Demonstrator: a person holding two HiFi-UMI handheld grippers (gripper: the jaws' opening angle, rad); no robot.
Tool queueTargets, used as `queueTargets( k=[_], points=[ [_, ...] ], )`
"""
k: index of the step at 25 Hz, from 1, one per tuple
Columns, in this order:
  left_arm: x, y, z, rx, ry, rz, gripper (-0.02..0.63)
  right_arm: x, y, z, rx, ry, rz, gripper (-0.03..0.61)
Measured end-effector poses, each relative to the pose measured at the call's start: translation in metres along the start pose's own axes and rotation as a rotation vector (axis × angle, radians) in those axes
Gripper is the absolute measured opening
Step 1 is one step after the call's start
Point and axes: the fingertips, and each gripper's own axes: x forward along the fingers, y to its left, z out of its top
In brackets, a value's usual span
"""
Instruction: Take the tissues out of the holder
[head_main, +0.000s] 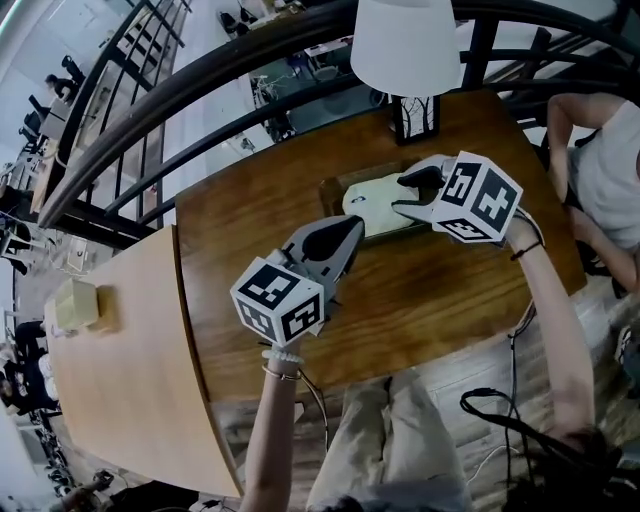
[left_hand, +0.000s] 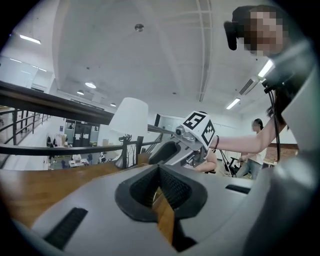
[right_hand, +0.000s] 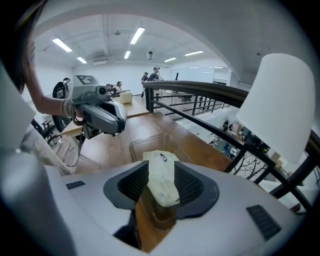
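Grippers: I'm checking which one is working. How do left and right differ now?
The left gripper has its jaws together; the right gripper has them apart. Left holds nothing; the tissue pack sits between right's jaws, ungripped. Right hangs over the holder; left is beside it. Both carry marker cubes.

We see an open-plan office mezzanine: a black railing (right_hand: 200, 86) overlooks desks (left_hand: 77, 161) below, strip lights (right_hand: 62, 45) line the ceiling (left_hand: 150, 60)

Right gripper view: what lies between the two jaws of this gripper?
A pale tissue pack lies between the open jaws, with the clear holder just beyond it. The right gripper view shows this plainly.
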Motion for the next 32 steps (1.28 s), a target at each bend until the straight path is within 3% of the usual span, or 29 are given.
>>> queueTargets(
  k=[15,23,26,27,32],
  points=[
    [0.020,0.019,-0.011,-0.052,0.059,-0.036,0.008,0.048,-0.003,-0.033,-0.148,0.293,0.079,0.143],
    [0.023,0.023,-0.017,-0.057,0.068,-0.026,0.008,0.060,0.005,-0.048,-0.215,0.386,0.113,0.137],
    [0.022,0.022,-0.018,-0.063,0.061,-0.019,0.008,0.060,0.010,-0.058,-0.314,0.443,0.128,0.022],
    [0.021,0.022,-0.019,-0.064,0.060,-0.016,0.008,0.059,0.012,-0.060,-0.332,0.455,0.139,0.014],
    [0.016,0.023,-0.021,-0.070,0.054,-0.006,0.008,0.056,0.010,-0.046,-0.312,0.364,0.150,0.011]
  ],
)
